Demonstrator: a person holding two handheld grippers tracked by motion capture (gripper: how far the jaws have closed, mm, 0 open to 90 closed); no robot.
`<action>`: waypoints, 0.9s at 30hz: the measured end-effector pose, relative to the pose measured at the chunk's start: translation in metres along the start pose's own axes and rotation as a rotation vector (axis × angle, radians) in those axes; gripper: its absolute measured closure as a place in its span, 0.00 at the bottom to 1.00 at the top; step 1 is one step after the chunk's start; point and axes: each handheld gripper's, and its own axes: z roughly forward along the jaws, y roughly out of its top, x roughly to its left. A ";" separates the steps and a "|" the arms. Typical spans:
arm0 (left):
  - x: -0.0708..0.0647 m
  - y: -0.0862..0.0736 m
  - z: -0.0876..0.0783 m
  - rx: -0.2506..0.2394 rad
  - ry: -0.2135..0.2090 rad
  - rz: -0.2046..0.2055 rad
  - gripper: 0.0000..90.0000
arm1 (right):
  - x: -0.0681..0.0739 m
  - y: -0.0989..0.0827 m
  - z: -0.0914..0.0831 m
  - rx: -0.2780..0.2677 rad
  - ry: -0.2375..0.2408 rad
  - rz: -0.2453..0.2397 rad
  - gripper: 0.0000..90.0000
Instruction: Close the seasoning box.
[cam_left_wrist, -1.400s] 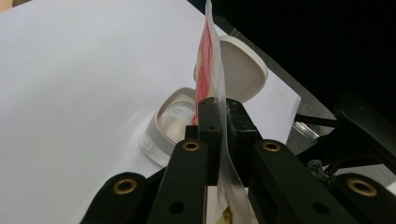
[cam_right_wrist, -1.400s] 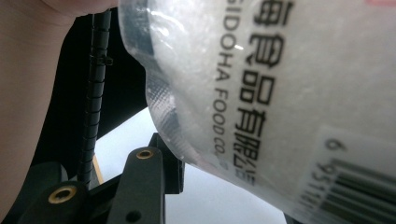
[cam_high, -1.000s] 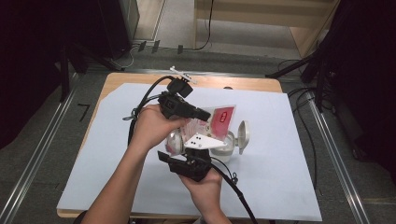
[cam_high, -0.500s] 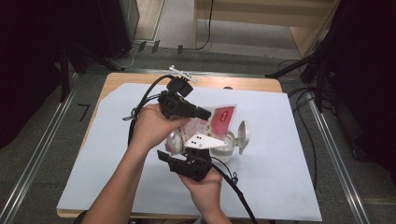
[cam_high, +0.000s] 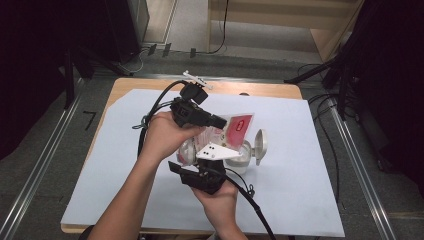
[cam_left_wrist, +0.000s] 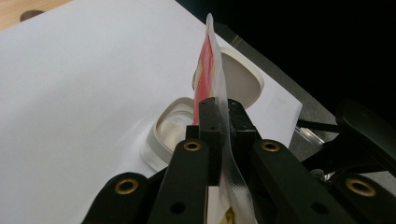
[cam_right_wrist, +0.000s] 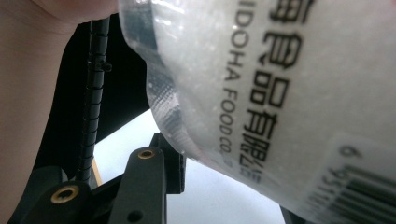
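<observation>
Pouch: a clear plastic food pouch with a red label, filled with white grains, is held above the white sheet that covers the table, between the two grippers and over an open tub.

Sheet: it spreads over nearly the whole tabletop, apparently to catch any spill.

Left gripper: it reaches in from the far side, its jaws pressed together on the pouch's flat upper seam. The left gripper view shows the seam pinched edge-on between the pads, which keeps the pouch upright and steady.

Right gripper: it comes in from the near side, under the grey plate. Its jaws are set part-way apart on the pouch's full lower body, with one jaw against the plastic; the other is out of frame, so a firm pinch is probable, not certain. Holding top and bottom suggests readiness to tear or tip the pouch.

Tub: a small white container stands directly below the pouch, positioned to receive the contents.

Lid: hinged, it stands open on the right, clear of the mouth.
</observation>
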 end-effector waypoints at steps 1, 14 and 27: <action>0.000 0.000 0.000 -0.002 -0.004 0.001 0.98 | 0.000 0.000 0.000 -0.001 0.001 0.000 0.70; 0.004 0.000 0.001 -0.010 -0.003 -0.005 0.98 | -0.001 0.000 -0.001 0.001 0.002 -0.006 0.70; 0.003 0.000 0.001 -0.017 0.001 -0.016 0.98 | -0.002 0.001 -0.001 0.011 0.005 -0.021 0.70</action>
